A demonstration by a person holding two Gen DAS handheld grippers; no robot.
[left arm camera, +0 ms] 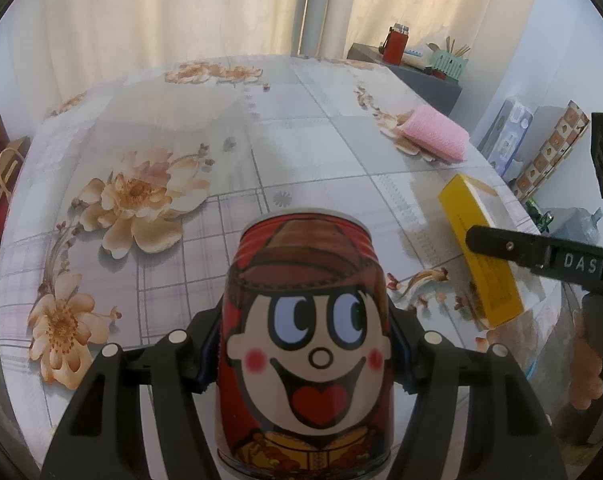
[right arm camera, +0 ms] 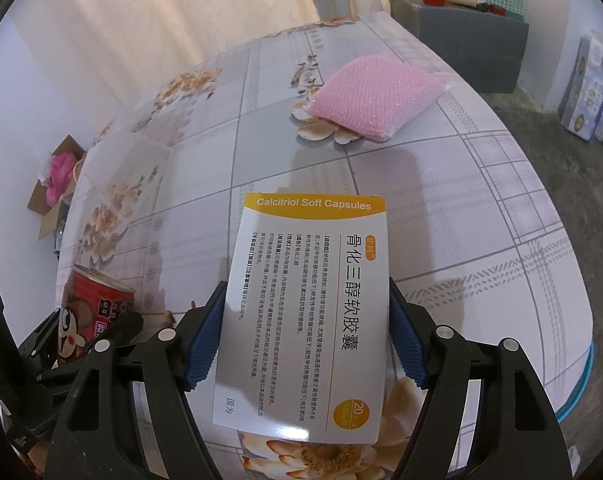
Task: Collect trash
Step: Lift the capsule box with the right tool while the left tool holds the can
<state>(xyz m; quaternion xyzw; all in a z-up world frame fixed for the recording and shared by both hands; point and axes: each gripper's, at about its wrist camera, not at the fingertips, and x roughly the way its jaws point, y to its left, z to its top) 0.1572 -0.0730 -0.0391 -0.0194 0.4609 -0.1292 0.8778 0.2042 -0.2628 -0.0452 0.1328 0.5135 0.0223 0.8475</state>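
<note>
My left gripper (left arm camera: pixel 305 344) is shut on a red drink can (left arm camera: pixel 307 332) with a cartoon face, held upright above the floral table (left arm camera: pixel 181 184). The can also shows in the right wrist view (right arm camera: pixel 97 312). My right gripper (right arm camera: pixel 305 336) is shut on a white and yellow medicine box (right arm camera: pixel 305 316) marked Calcitriol Soft Capsules. In the left wrist view the box (left arm camera: pixel 481 252) shows its yellow side at the right, with the right gripper (left arm camera: pixel 497 240) on it.
A pink scrub pad (right arm camera: pixel 375 94) lies further back on the table; it also shows in the left wrist view (left arm camera: pixel 435 136). A cardboard box with pink stuff (right arm camera: pixel 57 184) stands off the table's left. A grey cabinet (right arm camera: pixel 465 36) holds a red flask.
</note>
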